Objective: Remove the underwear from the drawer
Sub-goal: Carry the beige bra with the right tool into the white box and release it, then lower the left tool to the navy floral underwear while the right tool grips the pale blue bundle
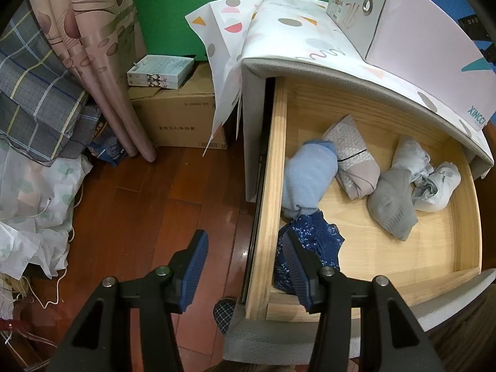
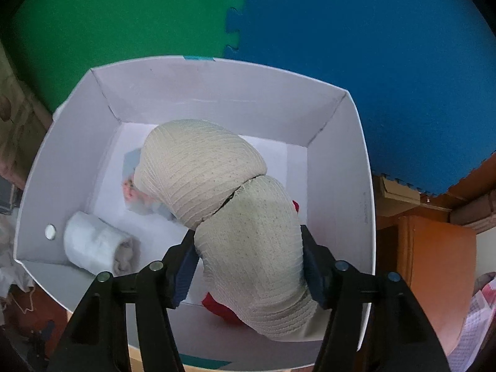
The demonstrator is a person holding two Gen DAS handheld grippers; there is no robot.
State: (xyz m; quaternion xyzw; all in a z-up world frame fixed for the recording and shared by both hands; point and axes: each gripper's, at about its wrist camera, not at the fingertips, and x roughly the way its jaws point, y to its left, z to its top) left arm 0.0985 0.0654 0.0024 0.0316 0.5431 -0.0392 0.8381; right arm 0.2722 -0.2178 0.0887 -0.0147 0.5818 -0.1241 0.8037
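Observation:
The wooden drawer (image 1: 272,155) stands pulled out. In it lie dark blue patterned underwear (image 1: 316,238), a light blue roll (image 1: 307,179), a dotted white-and-pink roll (image 1: 350,155), a grey sock (image 1: 390,201) and a pale blue bundle (image 1: 434,183). My left gripper (image 1: 245,238) is open and empty over the drawer's left wall, its right finger above the dark blue underwear. My right gripper (image 2: 247,232) points down into a white box (image 2: 201,93). A cream ribbed roll of underwear (image 2: 217,186) lies between its open fingers and is not pinched; it rests on a red item (image 2: 223,307).
The box also holds a white rolled cloth (image 2: 96,248) and a pale floral piece (image 2: 133,186). It sits on the cabinet's patterned cover (image 1: 279,31). Left of the cabinet are a cardboard carton (image 1: 179,114), curtains (image 1: 93,46) and piled bedding (image 1: 37,108) on the wooden floor (image 1: 139,217).

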